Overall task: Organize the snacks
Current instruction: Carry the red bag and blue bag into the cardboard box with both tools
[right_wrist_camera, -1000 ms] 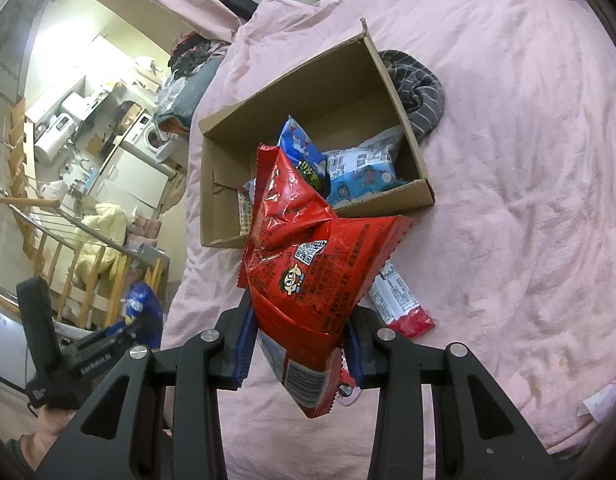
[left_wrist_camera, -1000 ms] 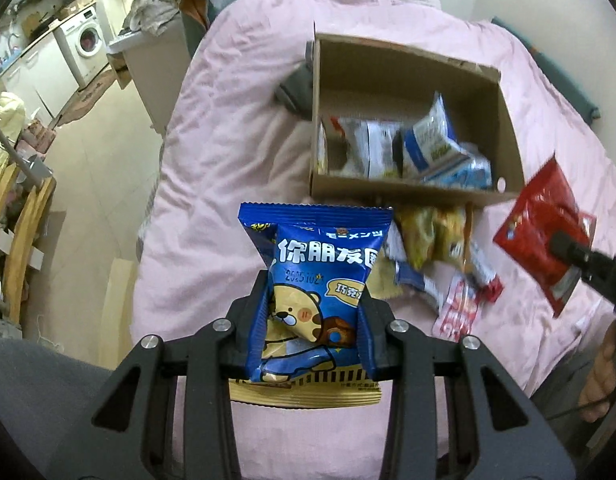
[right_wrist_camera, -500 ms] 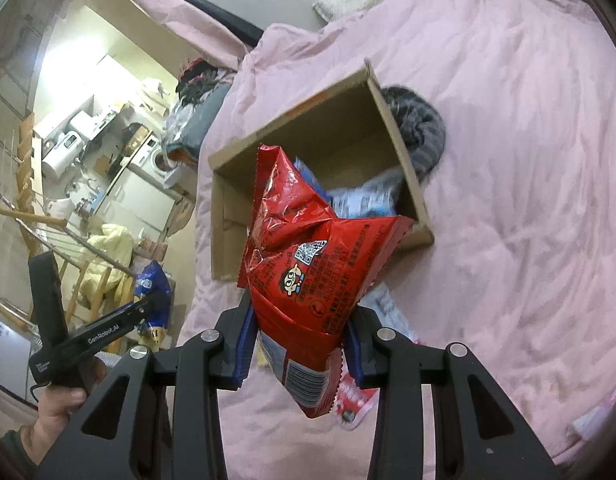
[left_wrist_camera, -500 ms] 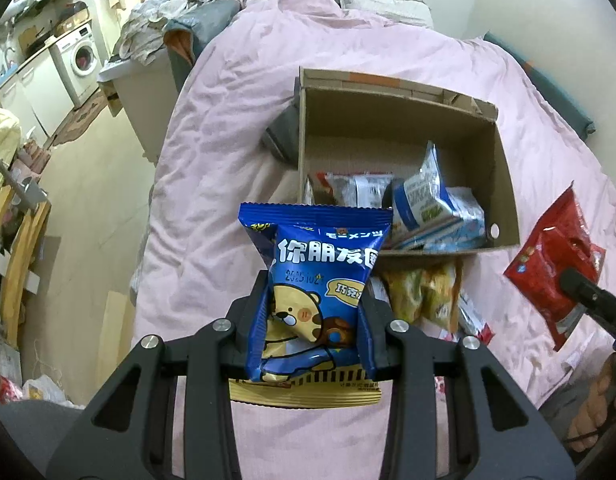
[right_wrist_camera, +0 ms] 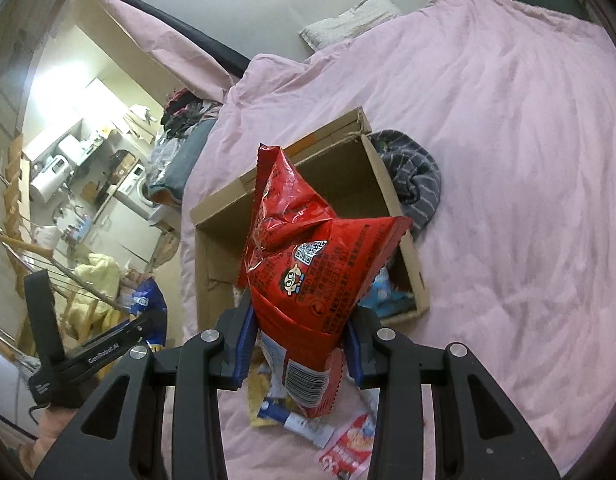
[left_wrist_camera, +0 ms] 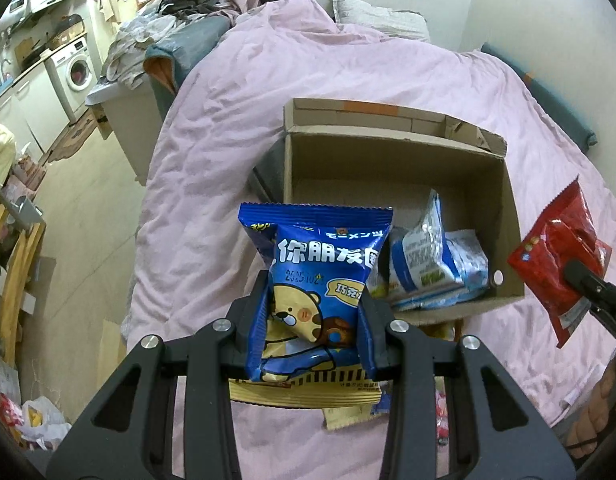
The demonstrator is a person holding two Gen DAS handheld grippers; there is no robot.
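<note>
- Left wrist view: the pink bedspread fills most of the scene and carries the cardboard box, the landmark for every place given below.
- Cardboard box: open at the top, resting on the bedspread; white-and-blue snack packets lie heaped against its near wall.
- Striped grey cloth: bunched on the bedspread, touching the outside of the box at its far corner in the right wrist view.
- Red snack bag: pinched at its lower part between the two pads of the right gripper, its crumpled top standing up in front of the box opening.
- Blue snack bag: clamped at its lower half between the pads of the left gripper, upright, in front of the box's near left corner.
- Loose packets: scattered on the bedspread just outside the box's near wall, below the right gripper.
</note>
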